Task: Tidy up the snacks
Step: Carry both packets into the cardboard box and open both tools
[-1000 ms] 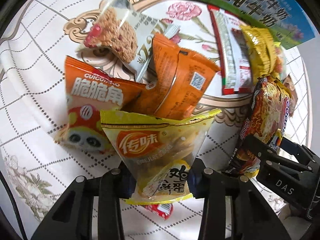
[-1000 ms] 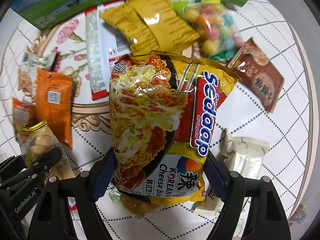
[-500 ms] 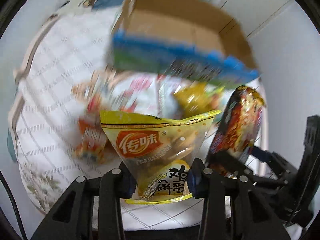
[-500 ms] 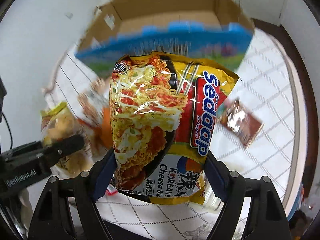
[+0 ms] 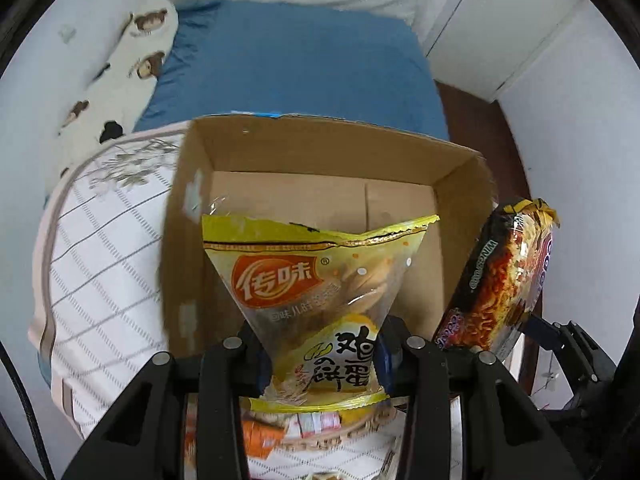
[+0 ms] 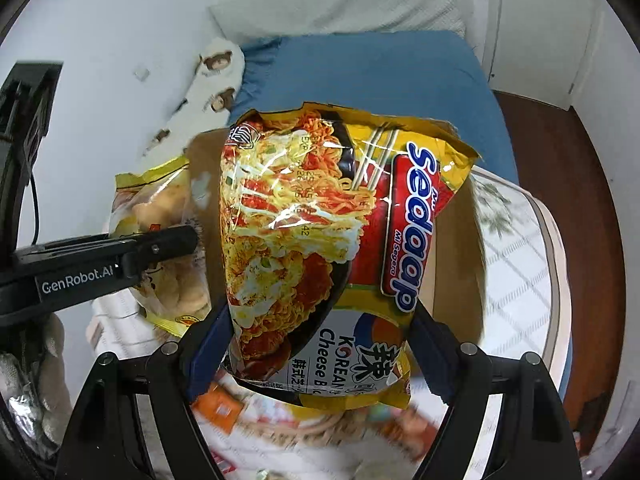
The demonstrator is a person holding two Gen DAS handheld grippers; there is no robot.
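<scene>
Snack packets lie blurred on the table right under both tools, among them an orange packet [image 5: 258, 438]. Just above them, the left gripper [image 5: 320, 354] pinches the lower end of a yellow egg-biscuit bag [image 5: 316, 280], which stands upright between its fingers [image 5: 250, 354] with its clear window showing pale biscuits; its top edge sits in front of the box's open mouth. Beside it, the right gripper [image 6: 316, 350] clamps the bottom of a Sedaap Korean cheese instant noodle pack [image 6: 320, 232], also upright, its blue pads [image 6: 208, 344] pressed against the wrapper on either side. From the left wrist camera that noodle pack [image 5: 500, 284] shows at the right, just outside the box's right wall. Behind both packets is the cardboard box [image 5: 320, 152], open at the top, its brown inner floor bare where visible. It rests on a table under a white grid-pattern tablecloth [image 5: 104, 264]. Farther back lies a bed with a blue sheet [image 5: 288, 68], a white bear-print pillow [image 5: 120, 64] along the wall, and a white door [image 5: 488, 24] at the far right.
</scene>
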